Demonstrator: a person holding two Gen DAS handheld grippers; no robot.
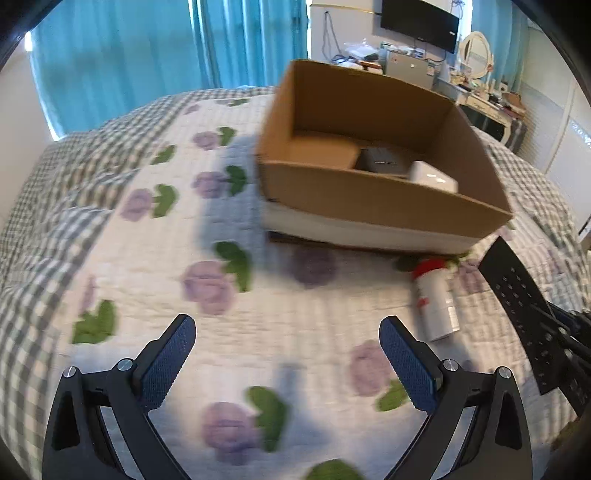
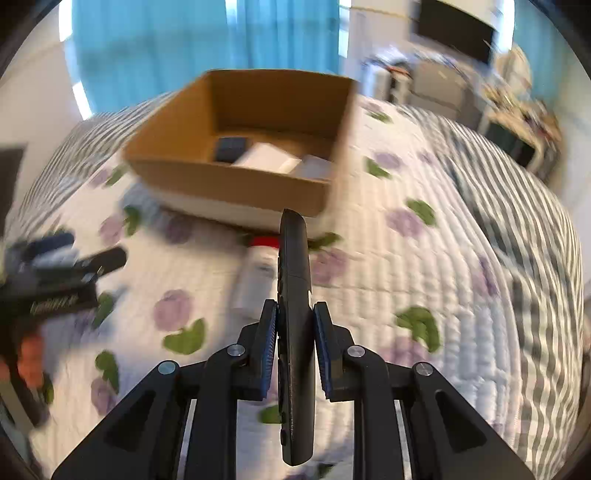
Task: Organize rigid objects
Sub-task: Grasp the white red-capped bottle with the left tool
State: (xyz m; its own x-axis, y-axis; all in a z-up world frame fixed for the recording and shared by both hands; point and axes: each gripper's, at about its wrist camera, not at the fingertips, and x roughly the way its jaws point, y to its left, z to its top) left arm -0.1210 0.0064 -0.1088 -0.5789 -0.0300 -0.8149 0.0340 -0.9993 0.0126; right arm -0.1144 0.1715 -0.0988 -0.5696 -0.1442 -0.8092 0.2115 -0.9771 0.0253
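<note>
A brown cardboard box [image 1: 369,195] sits on the quilted bed, holding a dark grey box [image 1: 380,160] and a white box [image 1: 432,177]; it also shows in the right wrist view [image 2: 236,181]. My right gripper [image 2: 294,328] is shut on a black remote control [image 2: 293,280], held on edge above the bed; the remote shows at the right of the left wrist view [image 1: 517,291]. A white bottle with a red cap [image 1: 434,299] lies in front of the box, partly behind the remote [image 2: 256,273]. My left gripper [image 1: 288,354] is open and empty above the quilt.
The bed has a white quilt with purple flowers [image 1: 207,284] and a grey check border. Blue curtains [image 1: 147,48] hang behind. A cluttered desk and a wall TV [image 1: 421,22] stand at the far right. The left gripper shows at the left of the right wrist view [image 2: 66,269].
</note>
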